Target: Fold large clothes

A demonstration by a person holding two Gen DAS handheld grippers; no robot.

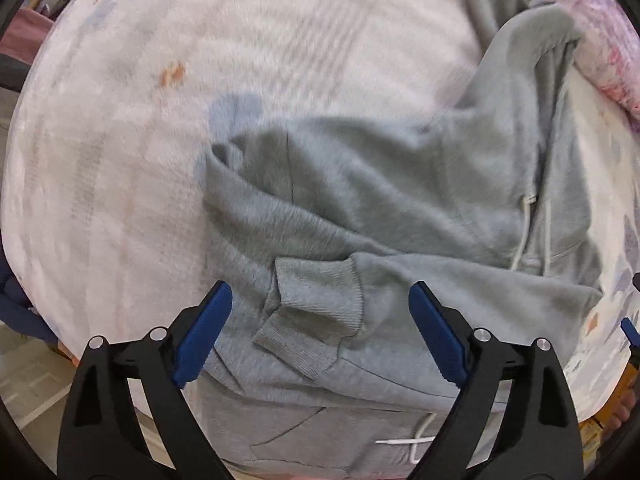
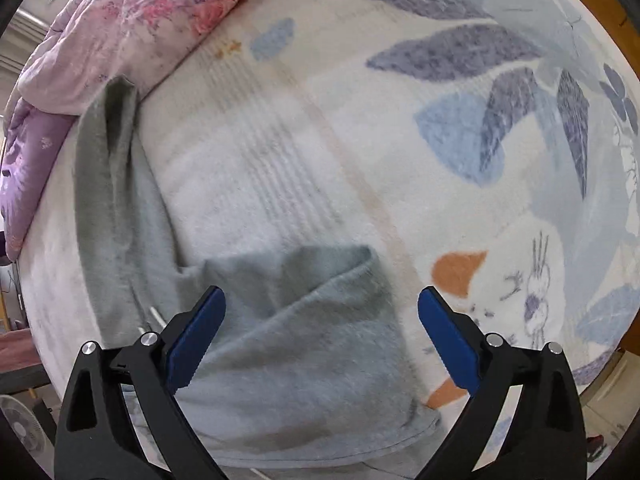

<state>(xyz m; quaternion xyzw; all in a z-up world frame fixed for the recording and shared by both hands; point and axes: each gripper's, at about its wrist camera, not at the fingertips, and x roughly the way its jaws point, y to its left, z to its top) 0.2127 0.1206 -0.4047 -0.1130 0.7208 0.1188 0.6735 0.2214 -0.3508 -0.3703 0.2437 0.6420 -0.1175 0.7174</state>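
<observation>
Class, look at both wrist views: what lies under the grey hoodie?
The grey hoodie lies on a pale blanket printed with leaves and a rabbit. The pattern directly beneath it is covered, so it cannot be seen.

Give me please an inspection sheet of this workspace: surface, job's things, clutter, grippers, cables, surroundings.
Surface: bed blanket, pale with leaf print.
Job's things: grey hoodie, partly folded, ribbed cuff lying on top, white drawstring showing.
Clutter: pink floral quilt bunched at the bed edge.
Grippers: left gripper open above the cuff; right gripper open above the hoodie; neither holds cloth.
Cables: nothing seen.
Surroundings: white fan on the floor.
</observation>
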